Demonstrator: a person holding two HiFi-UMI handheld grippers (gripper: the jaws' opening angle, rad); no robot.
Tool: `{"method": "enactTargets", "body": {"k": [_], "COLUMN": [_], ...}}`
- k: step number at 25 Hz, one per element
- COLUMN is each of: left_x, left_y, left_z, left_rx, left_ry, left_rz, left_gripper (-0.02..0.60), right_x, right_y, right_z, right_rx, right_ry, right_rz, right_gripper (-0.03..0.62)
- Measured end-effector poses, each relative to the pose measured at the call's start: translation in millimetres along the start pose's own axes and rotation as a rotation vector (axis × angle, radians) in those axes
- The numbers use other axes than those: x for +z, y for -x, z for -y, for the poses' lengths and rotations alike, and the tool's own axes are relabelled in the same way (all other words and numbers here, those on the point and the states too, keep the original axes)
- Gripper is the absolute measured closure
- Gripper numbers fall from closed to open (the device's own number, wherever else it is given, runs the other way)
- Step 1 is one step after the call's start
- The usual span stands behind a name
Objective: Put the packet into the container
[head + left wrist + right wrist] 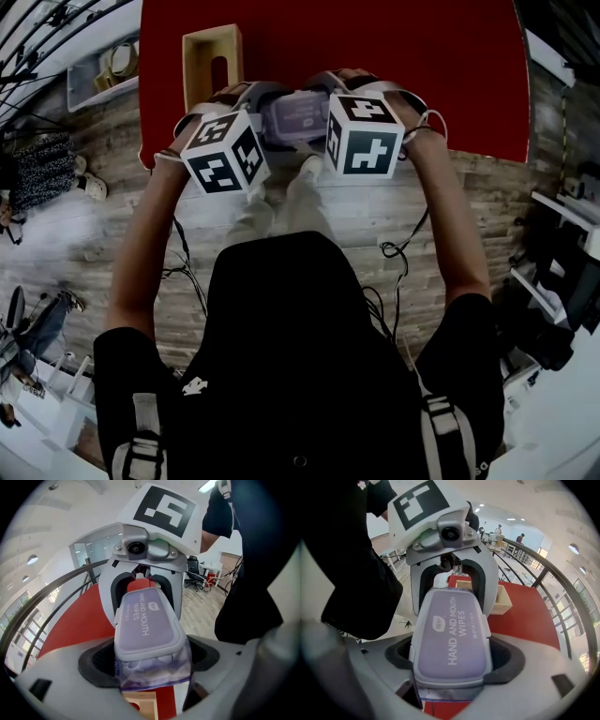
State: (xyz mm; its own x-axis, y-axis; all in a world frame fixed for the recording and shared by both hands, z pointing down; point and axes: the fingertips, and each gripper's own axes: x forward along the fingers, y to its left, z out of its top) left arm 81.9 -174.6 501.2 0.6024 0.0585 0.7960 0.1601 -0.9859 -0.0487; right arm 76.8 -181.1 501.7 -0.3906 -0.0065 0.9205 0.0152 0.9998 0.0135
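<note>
Red table [422, 75] ahead, with the wooden container [199, 67] standing on its left part. The packet [298, 116] of wipes is up in the air near the table's front edge, well apart from that container. Left tongs [152, 659] are clamped on one end and right tongs [454, 658] on the other, nose to nose! Both arms reach forward, forearms converging, wrists turned inward. Best play now, I'd say: swing both left and forward together, keep the packet level, line its narrow side up with the opening, then free one end before lowering.
</note>
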Motion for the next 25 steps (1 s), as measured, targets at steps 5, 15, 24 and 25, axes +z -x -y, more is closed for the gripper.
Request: {"method": "enactTargets", "body": {"k": [5, 15, 24, 25], "left_x": [-4, -32, -86, -88], "left_y": [-1, 5, 44, 48], "left_z": [0, -6, -17, -19], "left_rx": [0.007, 0.071, 0.148, 0.169], "left_ry": [0.005, 0.003, 0.185, 0.223], "left_rz": [-0.020, -0.095, -0.094, -0.086], "left_gripper": [0.187, 0.193, 0.193, 0.193], "right_x": [0, 10, -4, -11], "right_y": [-5, -20, 32, 35], "right_z": [0, 14, 57, 58], "right_rx": [0.000, -0.063, -0.190, -0.199], "right_ry": [0.002, -0.027, -0.237, -0.276], "right_rz": [0.017, 0.020, 0.196, 0.213], "right_gripper": [0.194, 0.180, 0.180, 0.181]}}
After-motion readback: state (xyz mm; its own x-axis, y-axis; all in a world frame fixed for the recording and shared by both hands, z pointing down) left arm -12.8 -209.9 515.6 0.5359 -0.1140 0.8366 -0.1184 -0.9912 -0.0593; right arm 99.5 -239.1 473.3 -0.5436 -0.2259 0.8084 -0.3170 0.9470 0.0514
